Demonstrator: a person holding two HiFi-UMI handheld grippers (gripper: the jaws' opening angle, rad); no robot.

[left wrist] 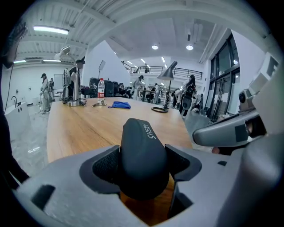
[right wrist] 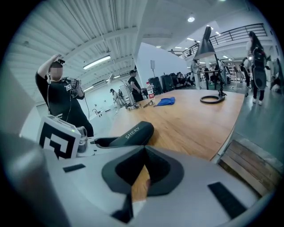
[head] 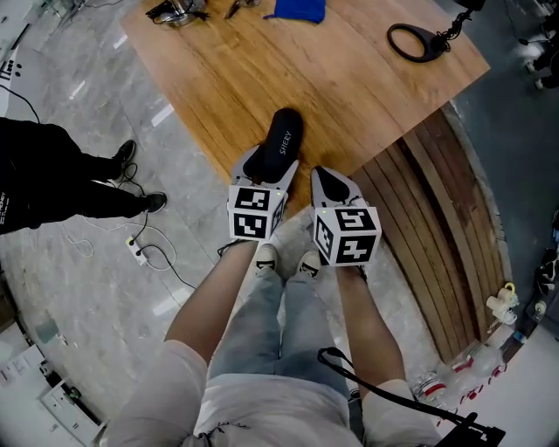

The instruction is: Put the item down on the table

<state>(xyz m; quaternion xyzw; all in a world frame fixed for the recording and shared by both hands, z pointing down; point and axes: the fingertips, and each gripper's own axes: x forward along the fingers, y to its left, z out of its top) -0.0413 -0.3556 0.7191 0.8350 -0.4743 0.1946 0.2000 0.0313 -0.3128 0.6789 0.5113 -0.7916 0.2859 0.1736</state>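
Observation:
A black oblong case (head: 281, 140) with white lettering sticks out over the near edge of the wooden table (head: 349, 79). My left gripper (head: 271, 166) is shut on the case (left wrist: 143, 153), its pads pressing both sides. In the right gripper view the case (right wrist: 131, 133) shows at the left, held up by the left gripper. My right gripper (head: 330, 185) hovers just right of it at the table's near edge, jaws shut with nothing between them (right wrist: 141, 172).
A black ring on a lamp base (head: 417, 42), a blue cloth (head: 297, 9) and metal tools (head: 179, 10) lie at the table's far side. A slatted wooden bench (head: 441, 236) stands to the right. A person in black (head: 52, 179) stands at the left; cables lie on the floor.

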